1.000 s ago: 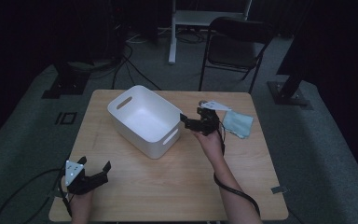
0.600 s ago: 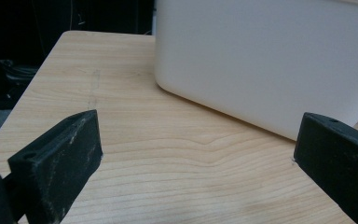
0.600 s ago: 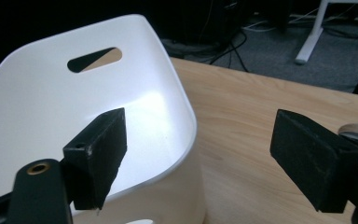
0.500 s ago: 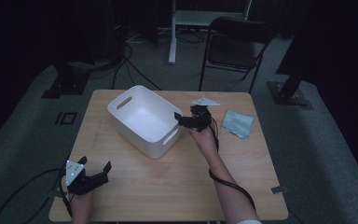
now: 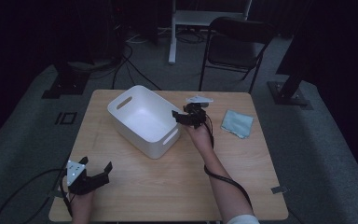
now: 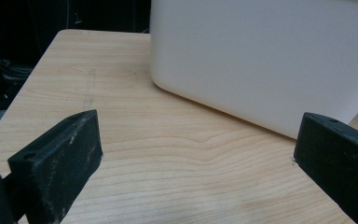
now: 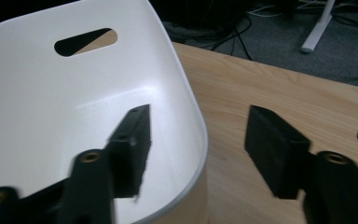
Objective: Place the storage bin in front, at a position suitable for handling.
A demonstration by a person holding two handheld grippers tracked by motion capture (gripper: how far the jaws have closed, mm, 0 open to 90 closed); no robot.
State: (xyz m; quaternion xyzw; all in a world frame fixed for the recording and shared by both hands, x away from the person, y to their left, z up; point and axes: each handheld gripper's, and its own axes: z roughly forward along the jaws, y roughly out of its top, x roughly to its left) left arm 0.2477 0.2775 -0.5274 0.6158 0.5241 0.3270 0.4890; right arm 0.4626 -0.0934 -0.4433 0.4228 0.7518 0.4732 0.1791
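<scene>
A white plastic bin [image 5: 142, 116] with slot handles stands on the wooden table [image 5: 177, 186], left of centre and empty. My right gripper [image 5: 179, 116] is at its right end wall. In the right gripper view the right gripper [image 7: 198, 140] straddles the bin [image 7: 51, 93] rim, one jaw inside and one outside. Its jaws have just been closing, and gaps still show on both sides of the wall. My left gripper [image 5: 95, 170] rests near the table's front left corner. In its own view the left gripper [image 6: 196, 154] stands wide open and empty, facing the bin [image 6: 261, 60] wall.
A folded light-blue cloth [image 5: 237, 123] lies on the table to the right of the right hand. A black folding chair [image 5: 235, 42] stands behind the table's far edge. Cables run over the dark floor around the table.
My right gripper has moved left from beside the blue cloth to the bin's right end, and its jaws have narrowed around the rim. The left gripper has stayed put.
</scene>
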